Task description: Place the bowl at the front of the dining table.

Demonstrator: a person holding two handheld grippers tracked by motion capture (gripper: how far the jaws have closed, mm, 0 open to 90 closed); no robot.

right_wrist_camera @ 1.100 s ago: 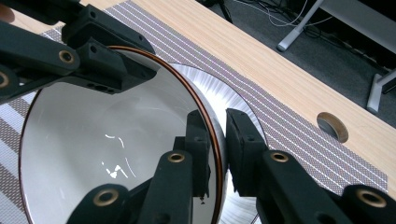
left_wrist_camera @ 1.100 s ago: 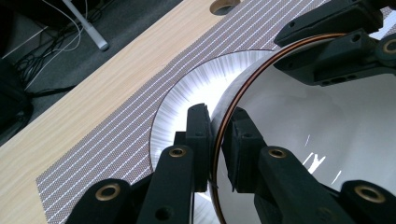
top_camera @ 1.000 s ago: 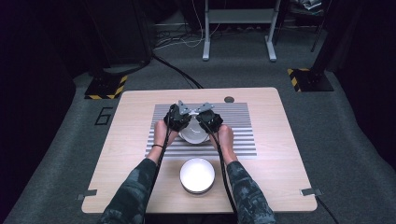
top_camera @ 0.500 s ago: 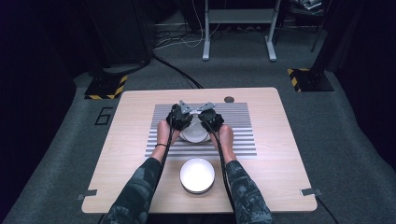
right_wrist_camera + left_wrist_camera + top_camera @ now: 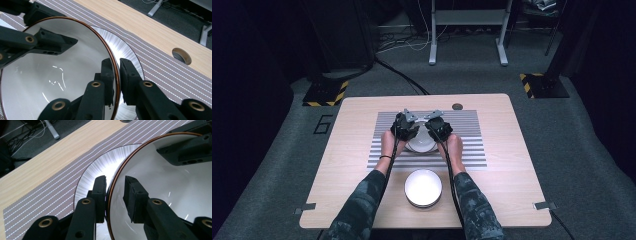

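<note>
A white bowl [image 5: 422, 143] with a copper rim rests on a white ribbed plate [image 5: 100, 165] on the striped mat [image 5: 462, 131]. My left gripper [image 5: 115, 182] straddles the bowl's [image 5: 165, 192] left rim. Its jaws have just been opening: the outer pad is by the rim and the inner pad stands clear of the wall, so it is open. My right gripper [image 5: 117, 63] is shut on the opposite rim of the bowl [image 5: 62, 72], one pad inside and one outside. In the high view the left gripper [image 5: 406, 125] and right gripper [image 5: 437, 127] flank the bowl.
A second white bowl [image 5: 423, 187] sits near the table's front edge between the person's forearms. A round cable hole [image 5: 457, 106] lies in the tabletop behind the mat. Bare wood surrounds the mat on both sides.
</note>
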